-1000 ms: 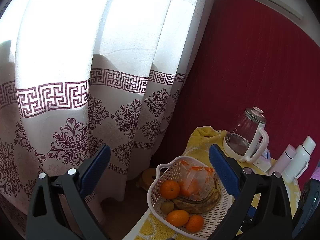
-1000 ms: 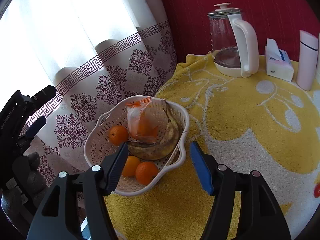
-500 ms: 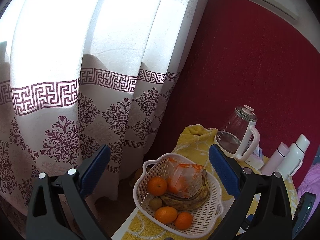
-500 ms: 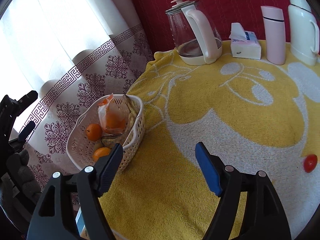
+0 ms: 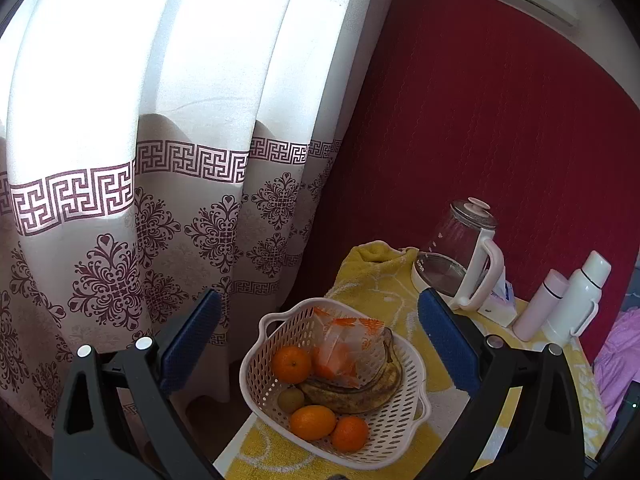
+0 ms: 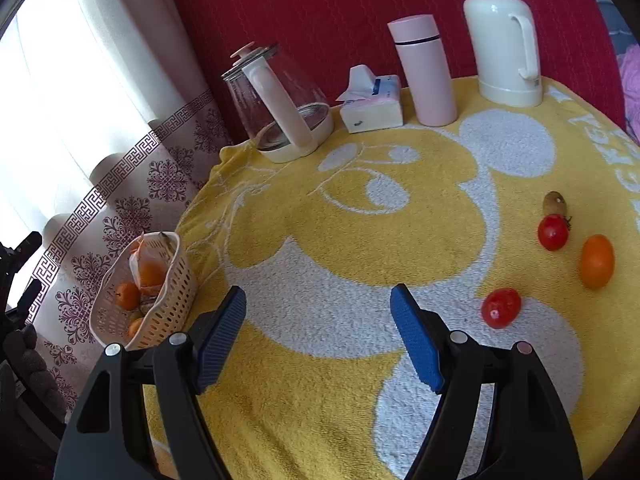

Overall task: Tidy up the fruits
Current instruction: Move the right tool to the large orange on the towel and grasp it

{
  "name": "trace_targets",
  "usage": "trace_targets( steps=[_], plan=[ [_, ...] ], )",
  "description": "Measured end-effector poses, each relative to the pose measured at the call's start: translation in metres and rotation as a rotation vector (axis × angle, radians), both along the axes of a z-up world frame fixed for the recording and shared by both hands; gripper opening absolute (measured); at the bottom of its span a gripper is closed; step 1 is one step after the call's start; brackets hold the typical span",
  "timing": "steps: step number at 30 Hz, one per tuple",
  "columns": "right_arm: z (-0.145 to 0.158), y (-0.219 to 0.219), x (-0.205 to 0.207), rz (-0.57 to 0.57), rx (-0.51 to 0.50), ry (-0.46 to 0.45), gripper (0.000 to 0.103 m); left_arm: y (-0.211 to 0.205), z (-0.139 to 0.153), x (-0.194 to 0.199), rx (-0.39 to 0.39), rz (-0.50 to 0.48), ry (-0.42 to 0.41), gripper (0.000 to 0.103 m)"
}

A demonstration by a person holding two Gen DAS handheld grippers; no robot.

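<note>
Well, most of the job looks done from where I stand. Over on the left, near the corner of the table by the curtain [image 5: 180, 160], the white basket [image 5: 408, 364] already holds three oranges [image 5: 292, 364], a small greenish-brown fruit [image 5: 291, 399], a spotty banana [image 5: 360, 390] and a plastic bag [image 5: 344, 348] with more orange fruit inside. The left gripper [image 5: 318, 344] hangs in the air above and short of the basket, its jaws wide apart and nothing between them.

Moving across the yellow towel [image 6: 360, 240], the right gripper [image 6: 318, 340] is also empty, its jaws spread wide, pointing over the bare middle of the cloth. Along the back by the red wall stand a glass kettle [image 6: 280, 108], a tissue box [image 6: 372, 108], a pink flask [image 6: 426, 72] and a white thermos [image 6: 504, 40], none of which seem part of the tidying.

What is left lies well to the right: a red tomato [image 6: 501, 307] nearest the right gripper, then a second tomato [image 6: 553, 232], a brown kiwi [image 6: 555, 203] just behind it, and an orange fruit [image 6: 597, 261] furthest out. I would guess these four loose pieces have yet to go into the basket, with the near tomato the handiest next pick.
</note>
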State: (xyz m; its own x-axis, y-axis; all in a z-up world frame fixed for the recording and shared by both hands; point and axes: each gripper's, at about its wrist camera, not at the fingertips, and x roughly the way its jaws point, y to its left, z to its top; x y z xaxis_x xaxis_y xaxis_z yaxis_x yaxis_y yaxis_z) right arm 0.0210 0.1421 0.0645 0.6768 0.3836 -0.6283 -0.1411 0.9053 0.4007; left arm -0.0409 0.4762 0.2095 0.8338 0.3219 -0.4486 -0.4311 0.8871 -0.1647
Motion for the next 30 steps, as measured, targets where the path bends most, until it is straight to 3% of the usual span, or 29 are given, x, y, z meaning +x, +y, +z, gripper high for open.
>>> trace_targets(
  steps=[22,26,30],
  plan=[
    [-0.015,-0.148,-0.004,-0.367,-0.043,0.006,0.074,-0.045,-0.009,0.012,0.059,-0.114,0.041,0.100],
    [-0.021,-0.161,0.004,-0.375,-0.039,0.023,0.074,-0.058,-0.013,0.016,0.076,-0.144,0.056,0.100],
    [-0.028,-0.163,0.019,-0.352,-0.044,0.059,0.064,-0.073,-0.018,0.018,0.099,-0.182,0.069,0.100]
  ],
)
